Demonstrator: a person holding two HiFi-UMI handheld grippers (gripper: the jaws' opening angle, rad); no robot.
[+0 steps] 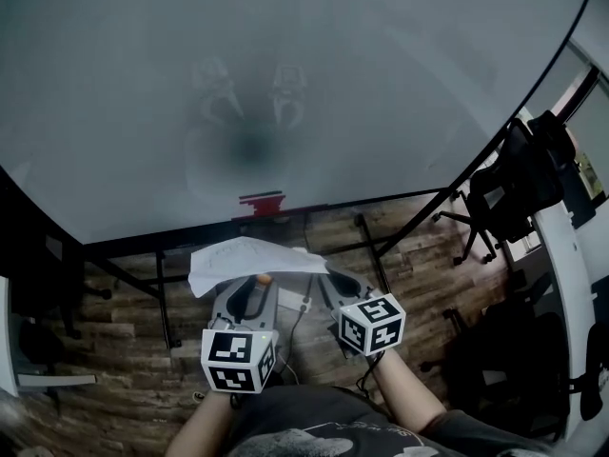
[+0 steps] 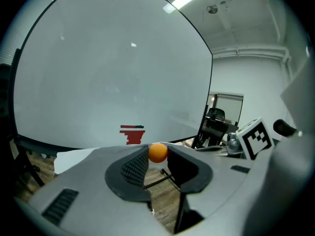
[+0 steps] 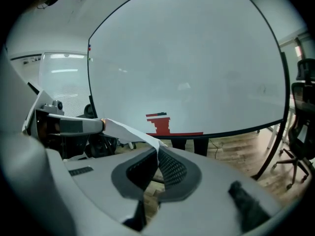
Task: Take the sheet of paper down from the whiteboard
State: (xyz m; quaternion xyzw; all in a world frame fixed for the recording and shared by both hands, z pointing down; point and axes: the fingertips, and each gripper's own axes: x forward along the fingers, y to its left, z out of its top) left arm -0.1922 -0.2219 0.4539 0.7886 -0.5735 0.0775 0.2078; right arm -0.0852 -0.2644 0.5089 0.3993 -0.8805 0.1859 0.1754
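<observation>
Left gripper (image 2: 157, 156): ball (image 2: 157, 152); right gripper (image 3: 156, 154): paper (image 3: 126, 131)

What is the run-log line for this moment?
paper: off whiteboard | right hand-held gripper: shut on paper | left hand-held gripper: shut on orange ball

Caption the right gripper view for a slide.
Right gripper shut on an edge of the sheet of paper, held clear of the whiteboard behind it.
</observation>
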